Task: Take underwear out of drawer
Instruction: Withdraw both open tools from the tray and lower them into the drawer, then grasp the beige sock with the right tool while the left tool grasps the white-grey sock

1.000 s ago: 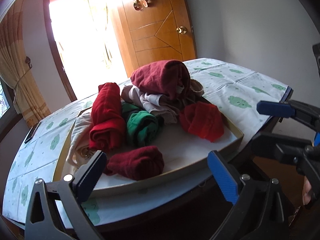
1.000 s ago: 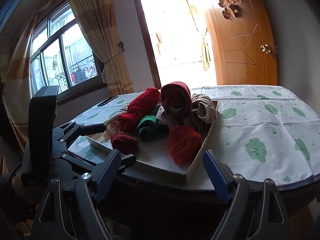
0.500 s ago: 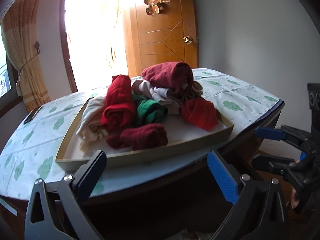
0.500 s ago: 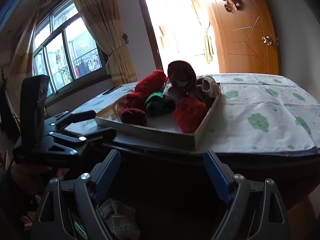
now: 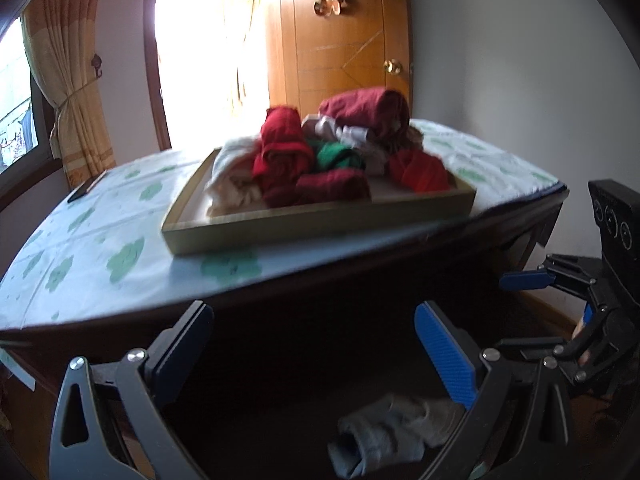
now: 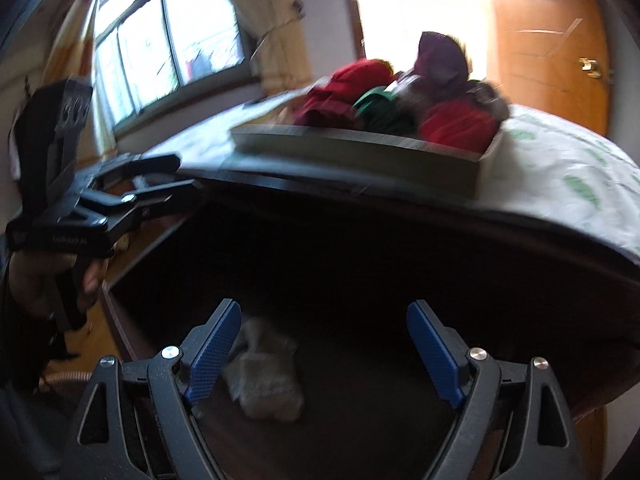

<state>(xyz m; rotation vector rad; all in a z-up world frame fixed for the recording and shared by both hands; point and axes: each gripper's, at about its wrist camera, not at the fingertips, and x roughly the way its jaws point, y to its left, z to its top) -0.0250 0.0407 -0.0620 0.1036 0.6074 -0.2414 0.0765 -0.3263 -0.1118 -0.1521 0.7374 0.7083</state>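
Note:
A pale grey rolled piece of underwear (image 5: 384, 436) (image 6: 264, 372) lies on the floor of a dark open drawer (image 6: 132, 264) under the table top. My left gripper (image 5: 316, 344) hangs open above the drawer, nothing between its fingers. My right gripper (image 6: 320, 344) is open too, with the grey roll just below and beside its left finger, not touched. Each gripper shows in the other's view: the right gripper (image 5: 532, 280) at the right edge, the left gripper (image 6: 160, 176) at the left, held by a hand.
On the table, a tablecloth with green prints (image 5: 100, 248) carries a shallow tray (image 5: 320, 220) piled with red, maroon, green and beige rolled garments (image 5: 332, 152). A dark phone-like object (image 5: 86, 191) lies at the far left. A wooden door and a bright window stand behind.
Both grippers have sunk from above the tray to below the table's front edge. The dark drawer and the grey roll have come into view. Both stay open.

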